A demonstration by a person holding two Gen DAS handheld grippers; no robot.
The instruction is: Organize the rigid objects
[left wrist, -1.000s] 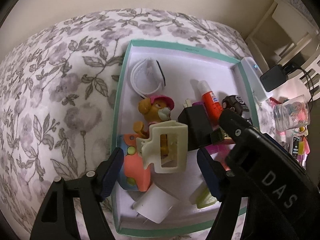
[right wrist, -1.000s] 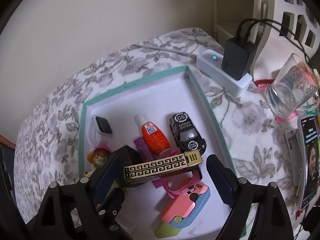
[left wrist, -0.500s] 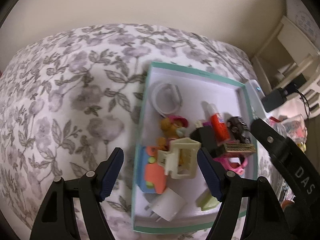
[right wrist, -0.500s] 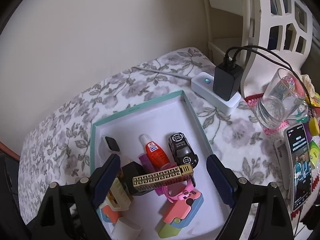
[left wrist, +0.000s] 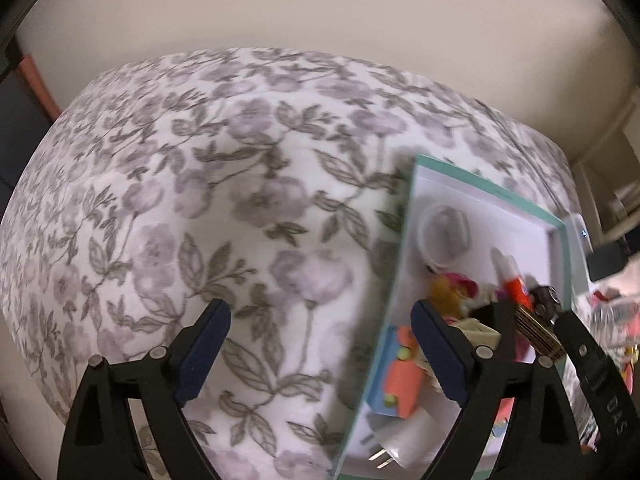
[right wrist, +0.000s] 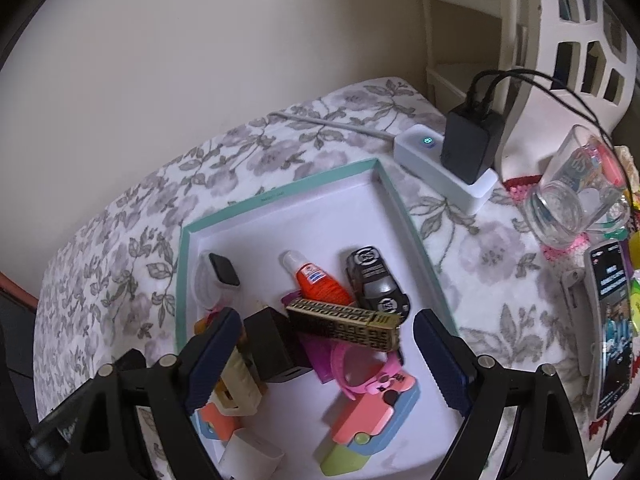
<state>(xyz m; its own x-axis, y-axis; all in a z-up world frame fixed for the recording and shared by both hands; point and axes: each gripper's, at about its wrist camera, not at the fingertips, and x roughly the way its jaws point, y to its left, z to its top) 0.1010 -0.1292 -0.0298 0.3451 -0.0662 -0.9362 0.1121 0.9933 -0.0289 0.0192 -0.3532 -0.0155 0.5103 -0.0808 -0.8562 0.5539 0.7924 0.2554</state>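
A teal-rimmed white box (right wrist: 280, 196) lies on the floral cloth (left wrist: 200, 220) and holds several rigid items: a white smartwatch (right wrist: 218, 272), an orange glue bottle (right wrist: 316, 280), a black toy car (right wrist: 374, 280), a gold patterned lighter (right wrist: 348, 322), a black charger (right wrist: 272, 348), a pink band (right wrist: 360, 372) and a cream hair claw (right wrist: 236, 380). My right gripper (right wrist: 324, 360) is open and empty above the box. My left gripper (left wrist: 320, 356) is open and empty over the cloth, at the box's left rim (left wrist: 384, 312).
A white power strip (right wrist: 444, 168) with a black adapter (right wrist: 472, 140) lies behind the box. A glass jar (right wrist: 568, 204) and a phone (right wrist: 612, 328) are at the right. A white shelf (right wrist: 560, 40) stands behind them.
My left gripper has swung left, away from the box and out over the cloth. My right gripper has risen and pulled back; the lighter lies free in the box.
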